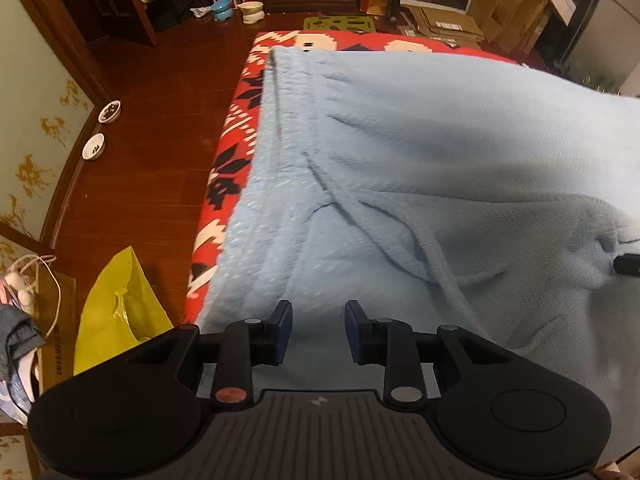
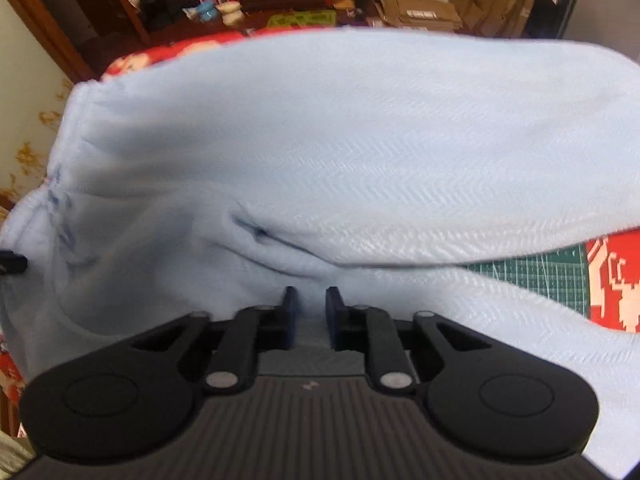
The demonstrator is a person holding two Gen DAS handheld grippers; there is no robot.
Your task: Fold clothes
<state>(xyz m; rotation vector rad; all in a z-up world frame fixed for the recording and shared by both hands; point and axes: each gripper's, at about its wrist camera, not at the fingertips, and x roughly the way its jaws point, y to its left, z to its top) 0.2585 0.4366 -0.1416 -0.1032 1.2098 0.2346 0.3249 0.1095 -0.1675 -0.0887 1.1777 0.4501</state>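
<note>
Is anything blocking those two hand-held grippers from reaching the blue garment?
Nothing visible. The left hand-held gripper and right hand-held gripper both sit directly over the light blue garment, jaws apart, with only fabric beneath them.

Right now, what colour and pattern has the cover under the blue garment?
Red, with white and black blocky shapes; the left wrist view shows it best.

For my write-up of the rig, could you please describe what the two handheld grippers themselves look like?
Both match: the left gripper and right gripper have matte black bodies with rounded lobes at either side, a dark ribbed centre plate bearing a small pale logo, black linkage bars with silvery pivot pins, and dark blue fingers. One left-gripper pin looks reddish. No cables, hands or sleeves show.
</note>
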